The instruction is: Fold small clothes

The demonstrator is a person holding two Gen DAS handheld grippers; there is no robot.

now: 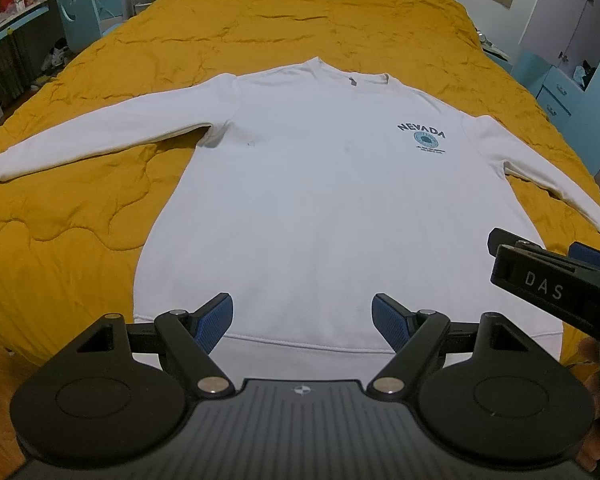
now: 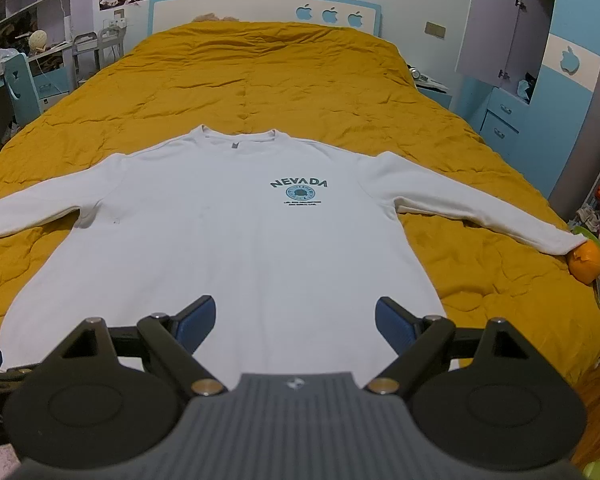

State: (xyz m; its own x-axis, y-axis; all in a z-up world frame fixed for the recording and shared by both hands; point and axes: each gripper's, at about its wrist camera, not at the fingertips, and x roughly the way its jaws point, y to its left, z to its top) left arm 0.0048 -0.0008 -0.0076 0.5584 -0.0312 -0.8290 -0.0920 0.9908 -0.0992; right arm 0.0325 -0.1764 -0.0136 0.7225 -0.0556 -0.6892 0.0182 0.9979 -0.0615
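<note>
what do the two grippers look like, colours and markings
Both match: the left gripper and right gripper each have black linkage arms with silver pivot pins, round black discs at either side, a ribbed grey centre plate with a small cross-shaped emblem, and ribbed blue pads on the fingers. Seen from the left camera, the right gripper's black side carries white letters "DAS".

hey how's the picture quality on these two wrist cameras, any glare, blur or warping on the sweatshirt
Left wrist view: heavy fisheye bending at the edges, the white sweatshirt evenly lit and a little washed out, its NEVADA print readable. Right wrist view: the same bending, the yellow bedspread sharp, no strong glare; each open claw shows close and in focus.
</note>
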